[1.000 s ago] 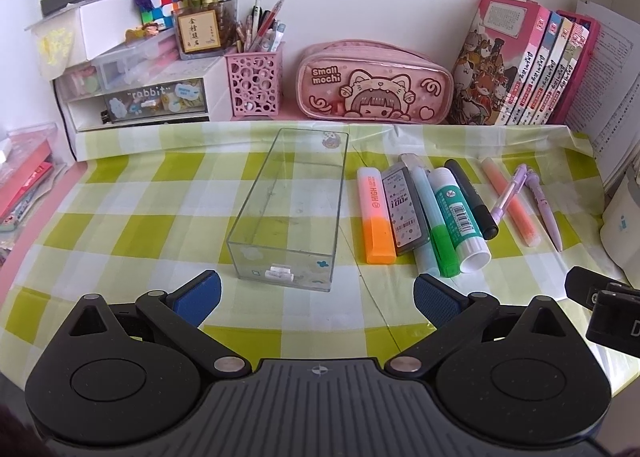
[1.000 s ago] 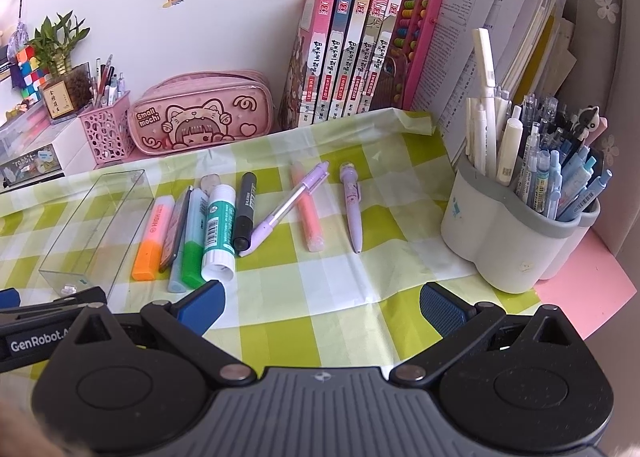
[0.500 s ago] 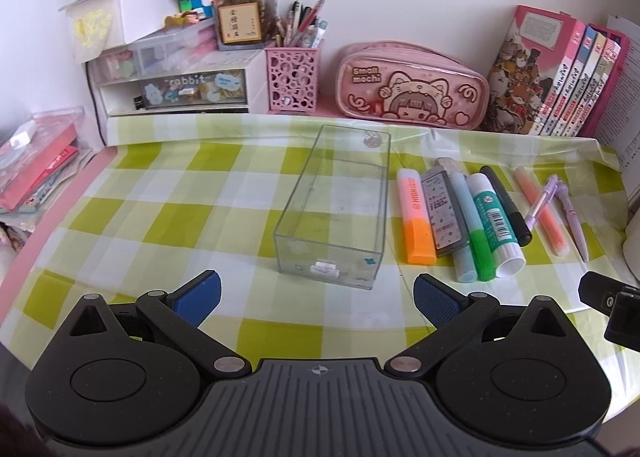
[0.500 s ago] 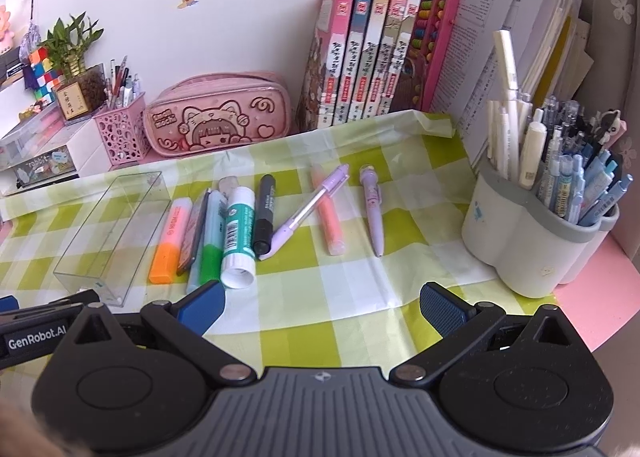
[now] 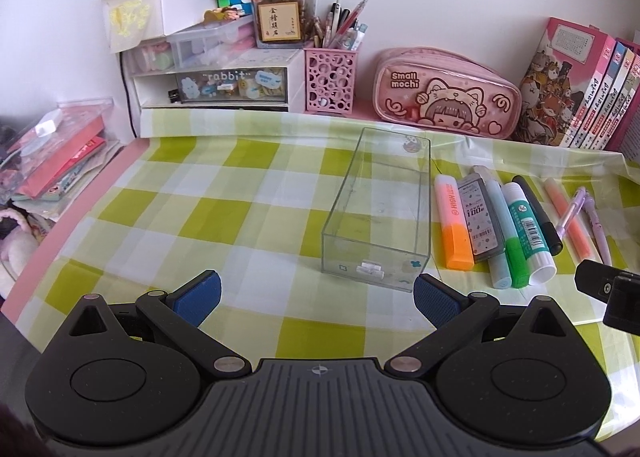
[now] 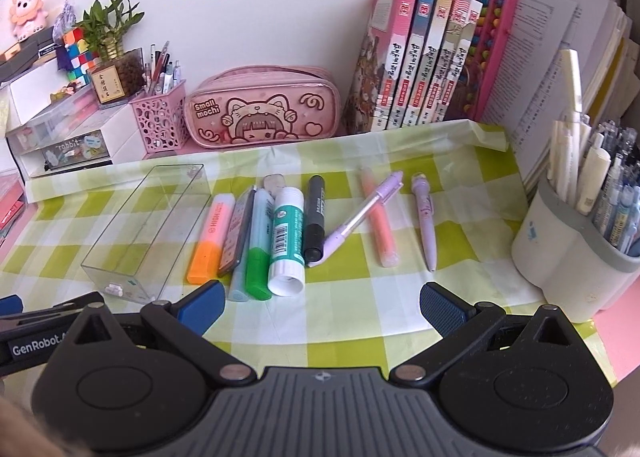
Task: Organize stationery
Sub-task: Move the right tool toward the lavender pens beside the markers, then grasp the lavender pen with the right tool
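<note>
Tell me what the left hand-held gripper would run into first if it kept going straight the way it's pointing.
Probably the near end of the clear plastic box, lying just ahead of the open left hand-held gripper and a little to its right. Depth is hard to judge here.

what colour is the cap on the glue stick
White: the glue stick has a teal label and a white cap at its near end, clearest in the right wrist view.

The surface wears a green, pale-yellow and white checked cloth (image 6: pixel 360 321). Beside the clear box (image 5: pixel 380 213) lie an orange and pale-pink highlighter (image 6: pixel 210 235), a green-capped marker (image 6: pixel 256 257), a teal-labelled white glue stick (image 6: pixel 286 241), a black marker (image 6: pixel 315 223), a lilac pen (image 6: pixel 425 223). Behind the box stands a pink cartoon pencil case (image 6: pixel 262 113).
</note>
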A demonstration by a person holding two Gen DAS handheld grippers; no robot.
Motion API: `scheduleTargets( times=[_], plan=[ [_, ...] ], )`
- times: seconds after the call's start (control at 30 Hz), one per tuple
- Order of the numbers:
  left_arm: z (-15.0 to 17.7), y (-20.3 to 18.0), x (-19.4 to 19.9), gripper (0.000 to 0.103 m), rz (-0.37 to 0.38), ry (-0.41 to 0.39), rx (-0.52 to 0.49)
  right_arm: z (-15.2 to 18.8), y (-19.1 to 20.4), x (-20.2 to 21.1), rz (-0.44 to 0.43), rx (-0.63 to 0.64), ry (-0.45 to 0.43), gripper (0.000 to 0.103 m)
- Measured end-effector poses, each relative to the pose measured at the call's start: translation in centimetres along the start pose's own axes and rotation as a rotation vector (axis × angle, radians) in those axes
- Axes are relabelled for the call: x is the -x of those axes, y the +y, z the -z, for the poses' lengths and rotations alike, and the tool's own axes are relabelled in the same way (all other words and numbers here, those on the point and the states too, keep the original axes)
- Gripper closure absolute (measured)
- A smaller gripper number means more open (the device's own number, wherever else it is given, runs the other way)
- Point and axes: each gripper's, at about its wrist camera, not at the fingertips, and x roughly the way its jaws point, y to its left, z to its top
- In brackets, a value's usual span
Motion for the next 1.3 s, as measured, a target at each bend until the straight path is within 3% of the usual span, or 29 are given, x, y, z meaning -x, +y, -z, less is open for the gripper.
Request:
scheduleTargets(
  times=[0.67, 1.0, 1.07, 1.2, 1.3],
  plan=[
    [0.1, 0.9, -1.6, 0.005, 0.034, 0.036, 0.026, -0.8, 1.2, -1.7, -0.026, 0.024, 0.008, 0.0],
    [-0.1, 0.6, -2.6, 0.005, 0.09, 0.024, 0.023, -1.7, -1.2, -1.5, 0.022, -0.022, -0.11, 0.0],
    [0.0, 0.4, -2.9, 0.005, 0.103, 0.026, 0.016, -1.5, -1.3, -1.7, -0.005, 0.007, -0.132, 0.0],
    [0.1, 0.2, -3.8, 0.005, 0.205, 0.005, -0.022, -1.0, -1.6, -2.4, -0.076, 0.054, -0.135, 0.0],
    [0.4, -0.1, -4.6, 0.009, 0.201, -0.025, -0.068, -1.0, -2.4, -3.3, -0.101, 0.062, -0.106, 0.0]
  ],
)
